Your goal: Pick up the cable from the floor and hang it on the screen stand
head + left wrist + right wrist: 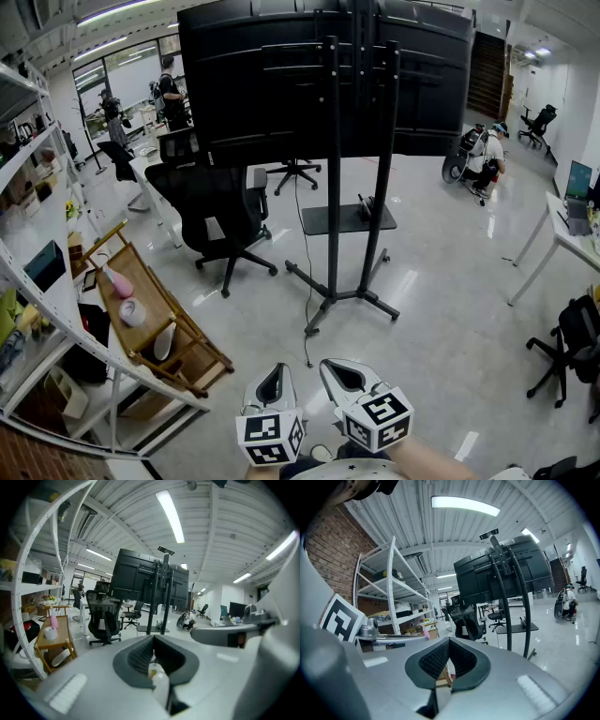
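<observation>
The screen stand (333,206) rises mid-room on two black poles and carries large dark screens (281,75), seen from behind. A thin black cable (304,281) drops from under the screens and trails over the floor, ending near the stand's front foot. Both grippers are low at the bottom edge of the head view, well short of the cable's end. My left gripper (274,373) is shut and holds nothing, and my right gripper (343,369) is likewise shut and empty. The stand (159,597) shows ahead in the left gripper view, beyond the closed left gripper (152,640). The right gripper (449,643) points toward the stand (511,597).
A black office chair (220,220) stands left of the stand. White rack shelving (37,281) and a wooden trolley (155,323) line the left side. A white table (562,239) and another chair (574,347) are at the right. A person (486,159) crouches far back.
</observation>
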Motion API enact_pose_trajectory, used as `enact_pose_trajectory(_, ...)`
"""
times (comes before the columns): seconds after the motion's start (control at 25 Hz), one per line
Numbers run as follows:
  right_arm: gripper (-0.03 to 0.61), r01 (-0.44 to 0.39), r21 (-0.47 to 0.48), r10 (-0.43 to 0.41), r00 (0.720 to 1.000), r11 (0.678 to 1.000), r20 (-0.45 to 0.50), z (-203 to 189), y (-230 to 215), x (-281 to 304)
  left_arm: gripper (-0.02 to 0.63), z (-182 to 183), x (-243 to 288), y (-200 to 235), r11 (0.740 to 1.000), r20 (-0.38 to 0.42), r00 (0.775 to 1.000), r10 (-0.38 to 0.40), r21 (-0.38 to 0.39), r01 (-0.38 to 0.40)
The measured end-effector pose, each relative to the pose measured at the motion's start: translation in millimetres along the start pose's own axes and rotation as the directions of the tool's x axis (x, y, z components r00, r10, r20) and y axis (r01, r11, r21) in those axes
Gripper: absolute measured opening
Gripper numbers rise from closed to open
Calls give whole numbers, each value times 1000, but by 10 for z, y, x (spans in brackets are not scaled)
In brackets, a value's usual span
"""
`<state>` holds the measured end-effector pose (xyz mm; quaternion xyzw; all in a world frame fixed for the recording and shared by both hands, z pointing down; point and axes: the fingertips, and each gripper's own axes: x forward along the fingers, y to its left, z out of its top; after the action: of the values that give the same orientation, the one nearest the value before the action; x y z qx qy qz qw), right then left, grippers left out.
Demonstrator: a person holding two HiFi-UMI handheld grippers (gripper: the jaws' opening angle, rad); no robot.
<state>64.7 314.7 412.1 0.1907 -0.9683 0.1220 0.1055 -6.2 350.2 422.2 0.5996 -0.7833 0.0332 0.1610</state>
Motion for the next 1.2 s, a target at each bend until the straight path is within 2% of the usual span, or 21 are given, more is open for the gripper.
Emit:
enact_pose_trajectory(0.32, -2, 61, 40, -59, 998, 997, -32, -63, -404, 108, 6, 5, 273, 132, 1000, -5, 1000, 17, -20, -17)
enact_pose_trajectory(0.56, -2, 70, 61, -66, 996, 996, -53, -10, -815, 498, 6, 50, 786, 298, 999, -26, 999, 42, -31, -43)
enact_pose_trajectory(0.72, -2, 48, 57, -45, 997, 997, -61, 120, -1178, 1047, 6, 167, 1390, 439, 998, -31, 998, 58, -19, -59)
enact_pose_trajectory(1.0, -2, 5, -7, -6, 995, 1000, -95, 676, -2000, 2117, 7, 568, 2691, 674, 995, -63, 994, 95, -11, -96)
enact_pose_trajectory(1.2, -2, -28, -17, 25, 987, 999, -156, 732, -2617, 2769, 8, 679, 3516, 750, 993, -79, 990, 116, -10, -117)
